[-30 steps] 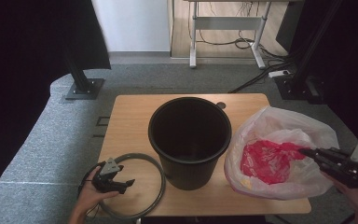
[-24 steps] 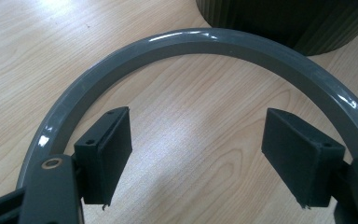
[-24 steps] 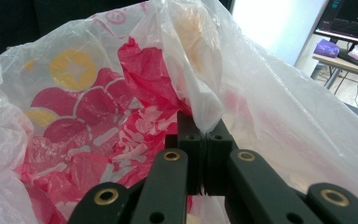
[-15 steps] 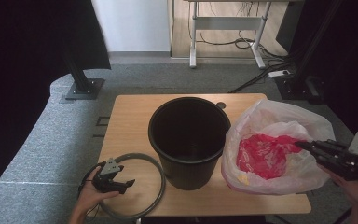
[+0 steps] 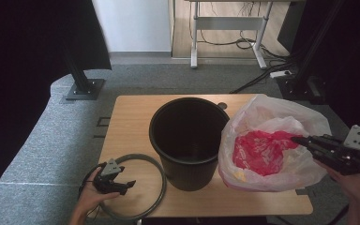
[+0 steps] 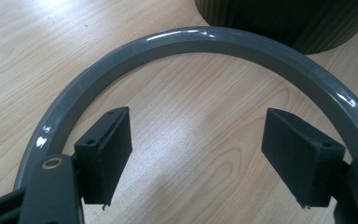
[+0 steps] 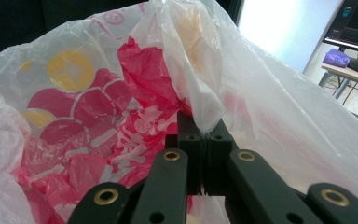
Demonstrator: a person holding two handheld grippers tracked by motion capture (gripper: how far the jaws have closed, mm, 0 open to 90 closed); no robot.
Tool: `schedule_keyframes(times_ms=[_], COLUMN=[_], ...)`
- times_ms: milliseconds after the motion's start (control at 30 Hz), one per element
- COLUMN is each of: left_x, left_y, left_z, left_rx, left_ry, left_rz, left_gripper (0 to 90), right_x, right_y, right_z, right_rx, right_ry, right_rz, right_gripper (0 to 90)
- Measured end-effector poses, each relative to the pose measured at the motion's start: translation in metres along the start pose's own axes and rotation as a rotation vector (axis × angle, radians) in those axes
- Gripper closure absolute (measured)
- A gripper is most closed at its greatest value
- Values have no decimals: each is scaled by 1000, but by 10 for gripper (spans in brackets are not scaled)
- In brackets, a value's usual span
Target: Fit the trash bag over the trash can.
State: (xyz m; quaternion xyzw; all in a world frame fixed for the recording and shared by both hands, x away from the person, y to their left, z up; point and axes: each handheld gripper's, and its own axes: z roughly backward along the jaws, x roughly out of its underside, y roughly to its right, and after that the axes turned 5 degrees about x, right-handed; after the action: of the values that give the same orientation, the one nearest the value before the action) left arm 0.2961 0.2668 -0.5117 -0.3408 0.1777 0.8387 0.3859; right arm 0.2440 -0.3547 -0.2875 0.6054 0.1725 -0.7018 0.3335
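A black ribbed bin stands upright in the middle of the wooden table. A translucent plastic bag with red and yellow print bulges on the table to its right. My right gripper is shut on a fold of the bag's film at its right side. A grey ring lies flat at the front left, close to the bin's foot. My left gripper hovers open over the ring's left part. Its pads are spread wide above the wood inside the ring's arc.
A grey fabric seat borders the table's left side. Behind the table a white desk frame stands on the floor with cables and a power strip. Black stands rise at the back left and right.
My right gripper has lifted and pulled the bag's fold up, so the bag stands taller and fuller. The left gripper has stayed over the ring.
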Motion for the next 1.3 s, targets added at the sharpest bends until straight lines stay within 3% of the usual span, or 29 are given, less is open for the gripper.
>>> schedule_keyframes(times_ms=[367, 1300], left_x=[0, 0], left_y=[1, 1], left_z=[-1, -1], left_rx=[1, 7], left_ry=[0, -5], left_rz=[0, -3], left_gripper=[243, 244], right_x=[-7, -17], right_y=[-1, -5], right_z=[-3, -34], right_rx=[-12, -44], right_ry=[8, 2], right_rz=[2, -11], right_gripper=[881, 881])
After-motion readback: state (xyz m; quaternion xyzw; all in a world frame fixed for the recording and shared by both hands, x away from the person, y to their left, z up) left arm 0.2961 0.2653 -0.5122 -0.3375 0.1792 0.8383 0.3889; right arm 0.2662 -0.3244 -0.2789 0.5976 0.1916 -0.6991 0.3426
